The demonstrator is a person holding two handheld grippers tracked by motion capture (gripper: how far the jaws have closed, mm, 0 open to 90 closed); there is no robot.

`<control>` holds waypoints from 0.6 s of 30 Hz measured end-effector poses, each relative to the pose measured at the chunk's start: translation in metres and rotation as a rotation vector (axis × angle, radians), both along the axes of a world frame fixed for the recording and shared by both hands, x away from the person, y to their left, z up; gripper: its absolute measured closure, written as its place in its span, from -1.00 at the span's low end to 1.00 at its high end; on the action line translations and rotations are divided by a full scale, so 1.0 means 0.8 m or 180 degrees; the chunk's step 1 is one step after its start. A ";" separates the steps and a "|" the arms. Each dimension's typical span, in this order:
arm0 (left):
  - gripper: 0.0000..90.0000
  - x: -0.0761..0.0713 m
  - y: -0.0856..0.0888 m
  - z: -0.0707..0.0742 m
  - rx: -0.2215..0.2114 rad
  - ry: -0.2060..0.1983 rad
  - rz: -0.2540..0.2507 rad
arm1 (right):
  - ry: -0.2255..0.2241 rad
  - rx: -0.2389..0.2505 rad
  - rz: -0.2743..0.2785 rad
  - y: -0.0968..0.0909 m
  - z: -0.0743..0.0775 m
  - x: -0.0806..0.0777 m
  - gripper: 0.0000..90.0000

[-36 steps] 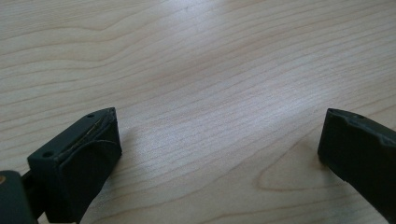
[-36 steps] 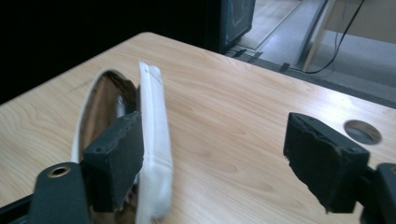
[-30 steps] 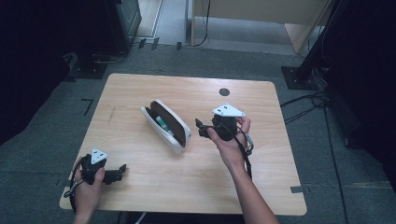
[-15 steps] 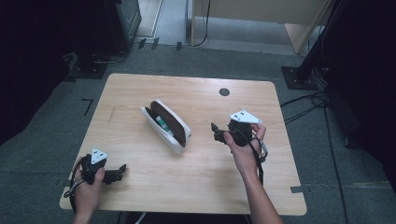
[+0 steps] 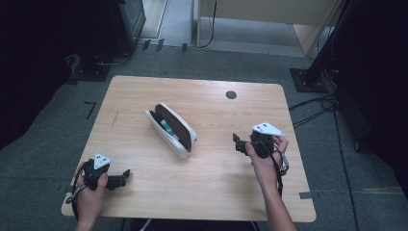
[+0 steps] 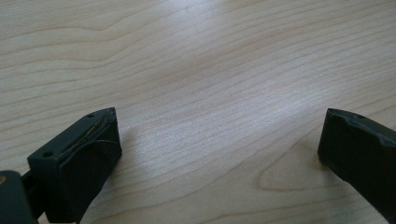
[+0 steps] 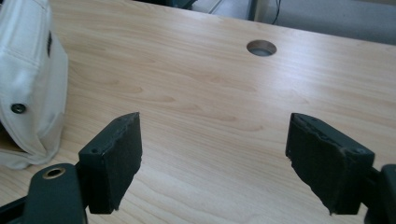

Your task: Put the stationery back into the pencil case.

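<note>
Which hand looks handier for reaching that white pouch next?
Probably the right. Its tongs sit open beside the white pouch, which already shows at the edge of the right gripper view. The left tongs rest at the near table corner, farther off.

Each hand-held gripper, left [image 5: 126,175] and right [image 5: 237,142], is black with a grey three-cornered plate on top, thick blocky matt jaws and a trailing black cable; forearms are bare.

A wooden table [image 5: 211,178] bears a white pouch [image 5: 172,129] (unzipped).
</note>
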State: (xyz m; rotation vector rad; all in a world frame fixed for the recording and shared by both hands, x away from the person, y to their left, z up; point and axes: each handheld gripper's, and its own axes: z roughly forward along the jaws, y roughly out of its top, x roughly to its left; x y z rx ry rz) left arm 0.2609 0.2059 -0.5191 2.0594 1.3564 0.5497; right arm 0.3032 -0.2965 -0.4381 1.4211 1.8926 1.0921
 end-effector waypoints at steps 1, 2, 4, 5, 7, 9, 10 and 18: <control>-1.00 0.000 0.000 0.000 0.0000 0.0000 0.0000 | 0.0012 -0.0006 -0.0005 -0.002 -0.002 -0.001 -0.59; -1.00 0.000 0.000 0.000 0.0001 0.0002 -0.0002 | 0.0033 -0.0002 -0.0025 -0.005 -0.005 -0.002 -0.59; -1.00 0.000 0.000 0.000 0.0001 0.0002 -0.0002 | 0.0061 -0.0014 -0.0067 -0.013 -0.011 -0.005 -0.59; -1.00 0.000 0.000 0.000 0.0000 0.0002 -0.0002 | 0.0074 -0.0018 -0.0086 -0.016 -0.014 -0.007 -0.59; -1.00 0.000 0.000 0.000 0.0003 0.0003 -0.0002 | 0.0102 -0.0032 -0.0108 -0.022 -0.019 -0.010 -0.59; -1.00 0.000 0.000 0.000 0.0003 0.0003 -0.0002 | 0.0144 -0.0040 -0.0149 -0.030 -0.027 -0.014 -0.59; -1.00 0.000 0.000 0.000 0.0003 0.0004 -0.0002 | 0.0156 -0.0045 -0.0164 -0.035 -0.030 -0.015 -0.59; -1.00 0.001 -0.003 0.000 0.0001 0.0004 0.0079 | 0.0269 -0.0076 -0.0304 -0.061 -0.055 -0.027 -0.58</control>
